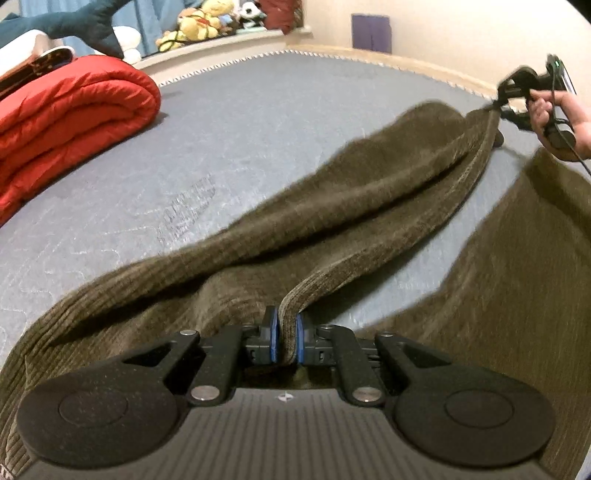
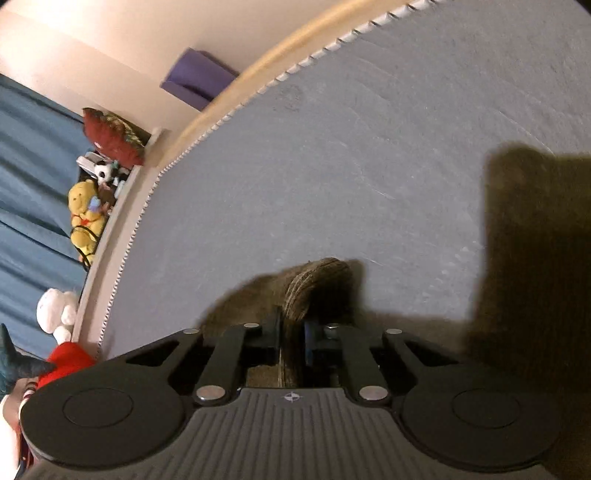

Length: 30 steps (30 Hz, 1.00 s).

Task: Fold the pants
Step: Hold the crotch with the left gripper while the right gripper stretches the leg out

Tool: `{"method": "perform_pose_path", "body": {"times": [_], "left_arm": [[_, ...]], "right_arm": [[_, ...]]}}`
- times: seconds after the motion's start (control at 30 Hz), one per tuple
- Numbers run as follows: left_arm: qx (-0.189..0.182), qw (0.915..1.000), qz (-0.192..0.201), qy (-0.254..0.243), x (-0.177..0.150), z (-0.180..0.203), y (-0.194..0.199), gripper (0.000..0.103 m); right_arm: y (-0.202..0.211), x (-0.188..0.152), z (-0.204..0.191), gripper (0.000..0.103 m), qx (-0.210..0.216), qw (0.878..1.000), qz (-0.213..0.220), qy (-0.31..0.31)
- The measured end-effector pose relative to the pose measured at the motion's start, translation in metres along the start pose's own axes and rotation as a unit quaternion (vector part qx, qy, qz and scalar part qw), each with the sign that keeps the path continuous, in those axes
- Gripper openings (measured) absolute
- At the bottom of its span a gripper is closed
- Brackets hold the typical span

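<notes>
Olive-brown corduroy pants (image 1: 369, 206) lie spread over a grey mattress (image 1: 240, 122). My left gripper (image 1: 286, 332) is shut on a raised fold of the pants near the bottom of the left wrist view, blue pads pressing the cloth from both sides. One pant leg stretches from there up to the far right, where my right gripper (image 1: 498, 105), held by a hand (image 1: 546, 110), pinches its end above the mattress. In the right wrist view the right gripper (image 2: 291, 328) is shut on a bunched edge of the pants (image 2: 314, 284). The other leg (image 2: 535, 258) lies flat at the right.
A folded red quilt (image 1: 70, 122) lies on the mattress at the left. Stuffed toys (image 1: 199, 22) sit on a ledge past the far edge, before blue curtains (image 2: 29, 184). A purple object (image 1: 371, 33) leans on the wall. The mattress rim (image 2: 207, 133) runs diagonally.
</notes>
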State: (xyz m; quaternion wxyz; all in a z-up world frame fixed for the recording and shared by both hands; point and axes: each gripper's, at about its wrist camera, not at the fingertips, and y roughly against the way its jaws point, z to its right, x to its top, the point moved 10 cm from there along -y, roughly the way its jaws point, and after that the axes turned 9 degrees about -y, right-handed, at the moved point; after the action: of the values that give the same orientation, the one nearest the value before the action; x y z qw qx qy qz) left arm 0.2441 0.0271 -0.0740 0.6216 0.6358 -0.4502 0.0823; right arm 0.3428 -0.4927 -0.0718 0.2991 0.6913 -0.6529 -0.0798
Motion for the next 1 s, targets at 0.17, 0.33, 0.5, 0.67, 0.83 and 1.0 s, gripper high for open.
{"method": "perform_pose_path", "body": {"times": [0.17, 0.33, 0.5, 0.67, 0.83, 1.0], "left_arm": [[0.011, 0.9983, 0.036, 0.044, 0.017, -0.016, 0.008, 0.01], [-0.003, 0.9982, 0.044, 0.04, 0.017, -0.018, 0.015, 0.01], [-0.03, 0.9993, 0.009, 0.023, 0.005, -0.007, 0.006, 0.01], [-0.034, 0.9987, -0.022, -0.029, -0.007, 0.014, -0.007, 0.01], [-0.048, 0.9987, 0.002, -0.017, 0.004, 0.011, 0.003, 0.01], [-0.122, 0.9916, -0.004, -0.044, -0.005, 0.034, 0.009, 0.01]], "right_arm": [[0.007, -0.008, -0.144, 0.01, 0.075, 0.993, -0.005, 0.097], [0.078, 0.003, -0.259, 0.006, 0.182, 0.956, 0.087, 0.214], [0.055, 0.027, -0.172, 0.006, 0.086, 0.973, 0.099, 0.19], [-0.017, 0.016, 0.012, 0.007, -0.116, 0.986, -0.002, 0.121], [-0.009, 0.025, 0.004, 0.006, -0.07, 0.987, 0.022, 0.143], [0.011, 0.05, -0.02, 0.006, -0.051, 0.982, 0.081, 0.165]]}}
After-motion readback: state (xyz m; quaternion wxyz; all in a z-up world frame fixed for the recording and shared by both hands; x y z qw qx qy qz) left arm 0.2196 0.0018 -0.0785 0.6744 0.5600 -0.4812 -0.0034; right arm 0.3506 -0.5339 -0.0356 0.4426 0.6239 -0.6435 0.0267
